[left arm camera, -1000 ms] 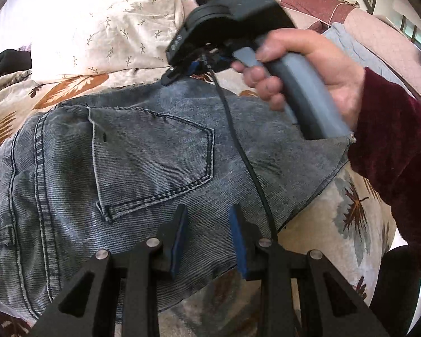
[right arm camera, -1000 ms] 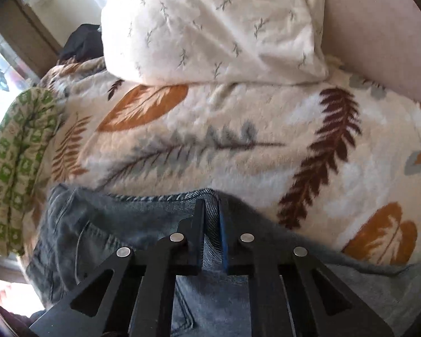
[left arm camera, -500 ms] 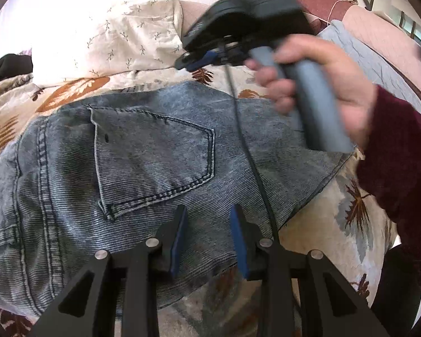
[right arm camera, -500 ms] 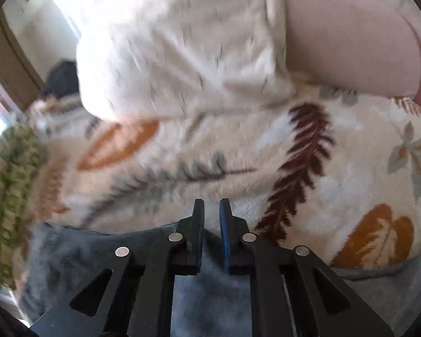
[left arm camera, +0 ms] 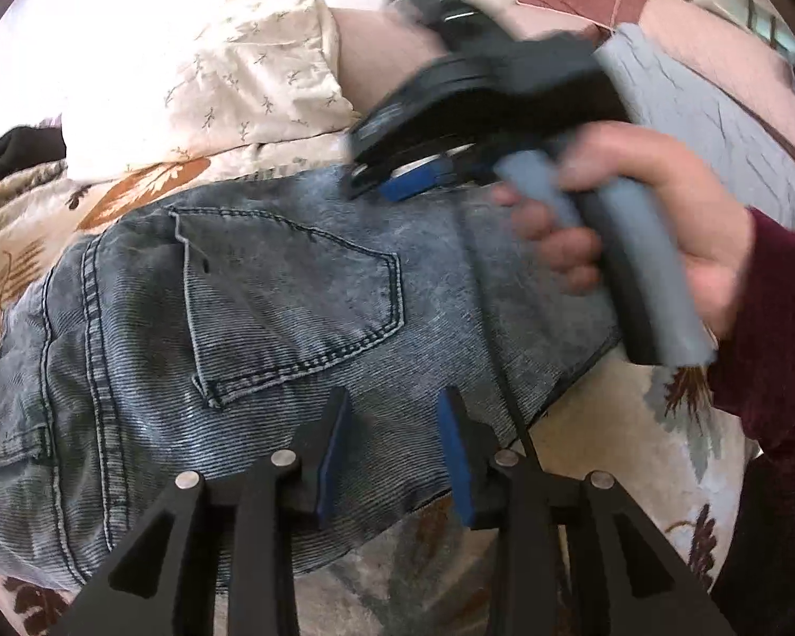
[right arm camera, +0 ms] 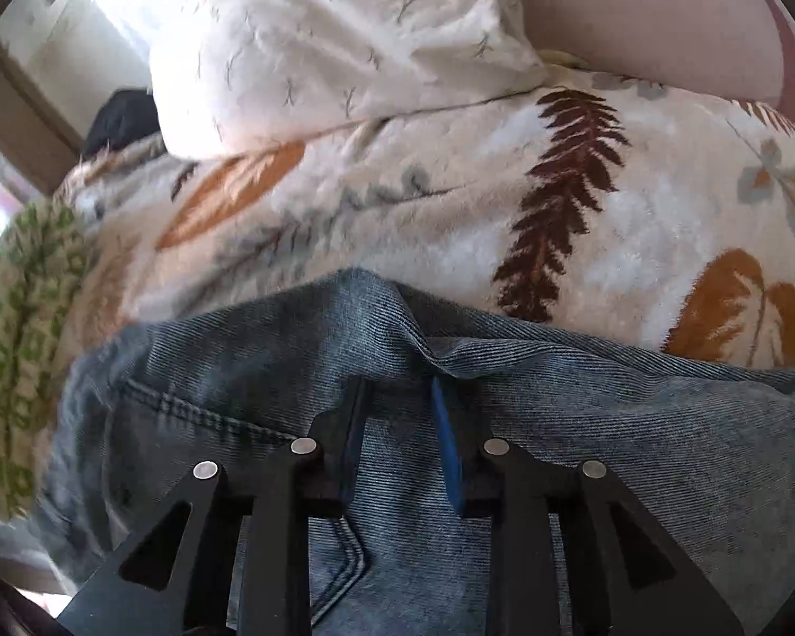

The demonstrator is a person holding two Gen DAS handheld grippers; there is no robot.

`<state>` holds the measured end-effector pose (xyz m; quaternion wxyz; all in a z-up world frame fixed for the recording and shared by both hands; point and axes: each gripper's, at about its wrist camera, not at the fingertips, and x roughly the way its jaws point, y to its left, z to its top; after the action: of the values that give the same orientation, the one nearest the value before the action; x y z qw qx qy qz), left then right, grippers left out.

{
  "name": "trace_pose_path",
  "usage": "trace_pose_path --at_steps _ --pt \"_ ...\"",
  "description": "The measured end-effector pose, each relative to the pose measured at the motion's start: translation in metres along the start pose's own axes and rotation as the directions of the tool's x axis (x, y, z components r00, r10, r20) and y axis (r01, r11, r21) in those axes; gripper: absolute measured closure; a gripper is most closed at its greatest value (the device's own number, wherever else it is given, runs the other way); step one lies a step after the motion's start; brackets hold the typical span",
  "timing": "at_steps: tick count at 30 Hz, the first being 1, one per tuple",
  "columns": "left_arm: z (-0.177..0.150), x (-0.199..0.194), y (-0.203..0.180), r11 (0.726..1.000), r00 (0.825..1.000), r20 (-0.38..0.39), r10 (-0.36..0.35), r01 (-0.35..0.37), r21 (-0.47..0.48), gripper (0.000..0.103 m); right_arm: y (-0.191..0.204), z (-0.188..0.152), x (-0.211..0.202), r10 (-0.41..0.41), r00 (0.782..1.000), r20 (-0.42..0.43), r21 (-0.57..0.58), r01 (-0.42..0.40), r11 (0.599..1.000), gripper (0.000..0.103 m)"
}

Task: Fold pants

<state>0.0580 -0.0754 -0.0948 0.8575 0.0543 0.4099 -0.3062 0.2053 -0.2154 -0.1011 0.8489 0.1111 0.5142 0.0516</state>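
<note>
Across the leaf-printed blanket, which covers the bed, the grey-blue pants are laid folded, back pocket upward, near the blanket's front edge. Beyond the far edge of the pants, a white patterned pillow is seen. At the blanket's left edge, a green patterned cloth is visible. The left gripper is held over the near edge of the pants, jaws opening, nothing clamped. The right gripper, carried by a hand, is positioned over the far fold, jaws opening, denim beneath but not pinched.
</note>
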Motion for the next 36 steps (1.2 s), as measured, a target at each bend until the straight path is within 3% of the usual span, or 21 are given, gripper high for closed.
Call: trace_pose_path --at_steps 3,6,10,13,17,20,22,24,29,32,36 --pt "0.003 -0.007 0.002 1.0 1.0 0.015 0.006 -0.005 -0.02 0.059 -0.007 -0.012 -0.041 0.013 0.997 0.076 -0.036 -0.01 0.999 0.057" --pt "0.004 -0.021 -0.001 0.999 0.998 0.06 0.031 -0.03 -0.018 0.042 -0.042 -0.035 -0.089 0.067 0.984 0.166 0.056 -0.078 0.995 0.048" --pt "0.004 -0.036 -0.006 0.999 0.99 0.133 0.046 -0.046 0.002 0.037 -0.104 -0.076 -0.146 0.073 0.956 0.284 0.193 -0.132 0.972 0.048" --pt "0.004 -0.041 -0.009 0.998 0.983 0.177 0.052 -0.056 0.02 0.035 -0.168 -0.11 -0.185 0.066 0.918 0.391 0.333 -0.208 0.92 0.043" --pt "0.001 -0.04 -0.014 0.997 0.978 0.205 0.051 -0.062 0.049 0.035 -0.252 -0.141 -0.211 0.051 0.879 0.475 0.504 -0.319 0.803 0.042" --pt "-0.002 -0.033 -0.014 0.998 0.98 0.195 0.047 -0.055 0.033 0.033 -0.289 -0.158 -0.217 0.009 0.888 0.459 0.596 -0.316 0.738 0.042" --pt "0.0 -0.029 -0.017 0.997 0.98 0.188 0.061 -0.067 0.026 0.033 -0.314 -0.168 -0.214 0.035 0.895 0.444 0.646 -0.347 0.68 0.041" --pt "0.002 -0.026 -0.021 0.997 0.978 0.194 0.072 -0.075 0.009 0.033 -0.328 -0.173 -0.209 0.072 0.885 0.461 0.662 -0.396 0.636 0.041" --pt "0.005 -0.023 -0.028 0.996 0.978 0.205 0.049 -0.034 -0.077 0.033 -0.325 -0.15 -0.199 0.144 0.866 0.479 0.6 -0.442 0.666 0.042" --pt "-0.001 -0.029 -0.035 0.997 0.974 0.225 0.041 -0.026 -0.073 0.033 -0.321 -0.142 -0.194 0.072 0.919 0.387 0.622 -0.319 0.715 0.042" --pt "-0.005 -0.033 -0.035 0.999 0.971 0.239 0.023 -0.012 -0.047 0.032 -0.322 -0.148 -0.191 0.049 0.949 0.313 0.677 -0.259 0.689 0.047"
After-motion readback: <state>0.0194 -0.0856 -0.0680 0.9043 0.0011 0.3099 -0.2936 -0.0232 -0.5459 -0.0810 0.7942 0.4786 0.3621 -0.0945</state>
